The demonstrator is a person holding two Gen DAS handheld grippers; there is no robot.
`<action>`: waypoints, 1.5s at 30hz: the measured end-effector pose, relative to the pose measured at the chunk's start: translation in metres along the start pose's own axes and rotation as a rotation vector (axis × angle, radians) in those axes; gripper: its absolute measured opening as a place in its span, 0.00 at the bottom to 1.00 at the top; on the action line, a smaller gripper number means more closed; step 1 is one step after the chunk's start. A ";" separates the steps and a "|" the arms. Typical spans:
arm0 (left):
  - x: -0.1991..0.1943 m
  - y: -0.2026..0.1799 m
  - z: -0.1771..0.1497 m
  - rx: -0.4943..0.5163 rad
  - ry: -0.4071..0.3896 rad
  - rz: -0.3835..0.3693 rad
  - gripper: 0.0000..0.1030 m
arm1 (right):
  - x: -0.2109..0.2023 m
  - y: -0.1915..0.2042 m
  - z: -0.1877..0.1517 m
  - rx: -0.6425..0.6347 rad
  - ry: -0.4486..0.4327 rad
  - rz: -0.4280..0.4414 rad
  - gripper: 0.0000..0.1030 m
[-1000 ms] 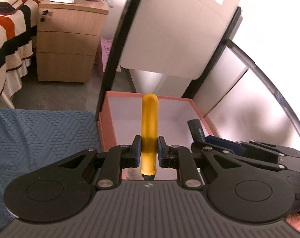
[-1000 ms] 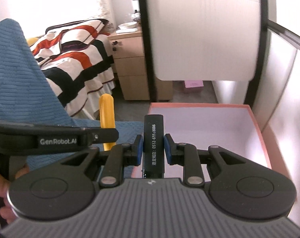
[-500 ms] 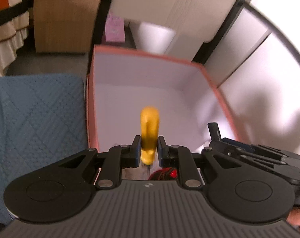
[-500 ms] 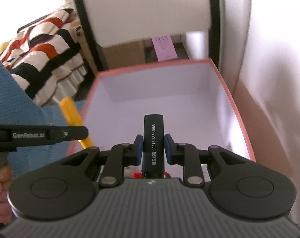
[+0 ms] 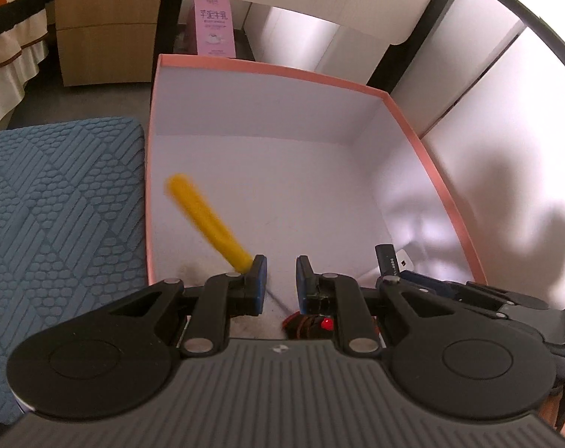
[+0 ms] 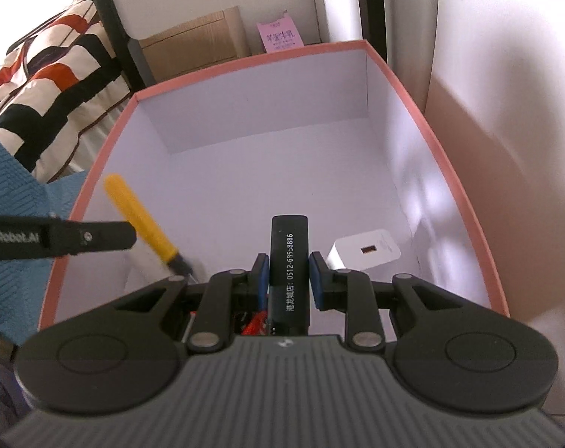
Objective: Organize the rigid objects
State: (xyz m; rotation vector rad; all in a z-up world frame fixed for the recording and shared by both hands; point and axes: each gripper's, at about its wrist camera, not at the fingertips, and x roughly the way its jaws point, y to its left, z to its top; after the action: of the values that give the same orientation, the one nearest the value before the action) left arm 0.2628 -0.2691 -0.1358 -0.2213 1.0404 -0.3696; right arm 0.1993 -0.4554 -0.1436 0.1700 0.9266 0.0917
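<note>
The left hand-held gripper [image 5: 281, 280] has its two fingers apart, with a clear gap between the blue pads [image 5: 260, 278], and it holds nothing. The yellow-handled screwdriver [image 5: 207, 220] is blurred and lies slanted inside the pink box [image 5: 428, 156], near the box's left wall; its lower end is just beside the left finger, and whether the two touch cannot be told. In the right wrist view the same screwdriver [image 6: 142, 220] shows a dark metal neck at its lower end.

The right hand-held gripper [image 6: 289, 276] is clamped on a black rectangular bar [image 6: 289, 257] with white printed digits along it. The bar points forward over the box's near part. A white charger block [image 6: 364, 252] lies on the box floor near the right wall. A blue textured mat [image 5: 58, 216] lies just beside the box's left wall.
</note>
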 end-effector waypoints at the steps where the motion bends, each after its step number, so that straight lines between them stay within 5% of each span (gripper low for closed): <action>1: -0.001 -0.001 -0.001 0.001 0.000 -0.003 0.19 | 0.000 -0.002 0.000 0.007 0.000 -0.003 0.26; 4: -0.005 -0.005 -0.001 0.004 -0.007 0.020 0.21 | 0.000 -0.004 0.000 0.024 -0.001 0.005 0.26; 8: -0.020 -0.019 -0.001 0.047 -0.061 0.045 0.42 | -0.006 -0.008 -0.003 0.033 -0.007 0.005 0.28; 32: -0.193 -0.026 -0.010 0.064 -0.306 -0.105 0.42 | -0.146 0.056 0.022 -0.004 -0.258 0.017 0.31; 45: -0.247 -0.012 -0.046 0.102 -0.318 -0.145 0.42 | -0.200 0.086 -0.028 0.050 -0.281 -0.033 0.31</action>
State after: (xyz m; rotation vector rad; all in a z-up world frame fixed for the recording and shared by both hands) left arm 0.1087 -0.1819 0.0428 -0.2549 0.6927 -0.4999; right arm 0.0562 -0.3986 0.0134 0.2079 0.6518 0.0139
